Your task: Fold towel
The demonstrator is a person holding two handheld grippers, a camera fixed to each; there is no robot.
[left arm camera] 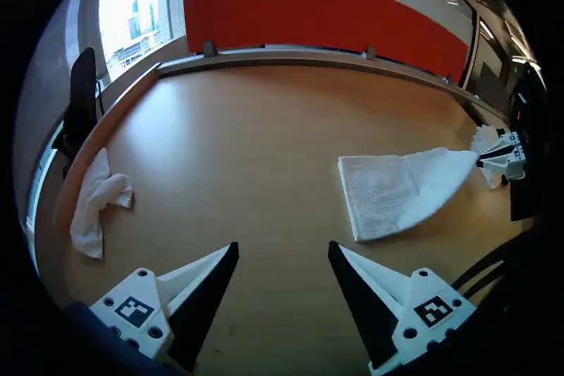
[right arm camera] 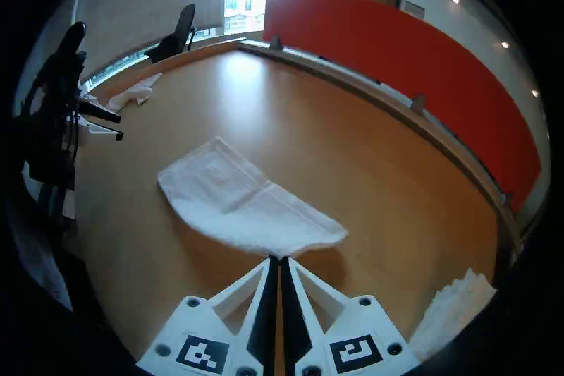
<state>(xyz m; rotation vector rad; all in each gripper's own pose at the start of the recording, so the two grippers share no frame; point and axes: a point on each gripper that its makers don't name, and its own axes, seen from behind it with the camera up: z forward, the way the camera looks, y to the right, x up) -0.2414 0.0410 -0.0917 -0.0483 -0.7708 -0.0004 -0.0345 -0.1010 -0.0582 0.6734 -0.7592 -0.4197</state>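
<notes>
A white towel [left arm camera: 388, 196] lies on the wooden table [left arm camera: 247, 150], and its right side is lifted and drawn to a point. My right gripper [left arm camera: 486, 159] holds that point, its jaws shut on it. In the right gripper view the towel [right arm camera: 233, 199] spreads out just ahead of my right gripper [right arm camera: 277, 260], whose fingers are pressed together on its near edge. Low over the table's near side, my left gripper [left arm camera: 282, 249] stands open with nothing between its fingers, left of the towel. It also appears far off as the left gripper [right arm camera: 102, 125].
A second white towel [left arm camera: 95, 203] lies crumpled near the table's left edge, seen as the crumpled towel [right arm camera: 134, 94]. A red partition [left arm camera: 317, 16] runs along the far side. More white cloth [right arm camera: 451, 312] lies beside my right gripper. A black chair [left arm camera: 81, 104] stands off the table.
</notes>
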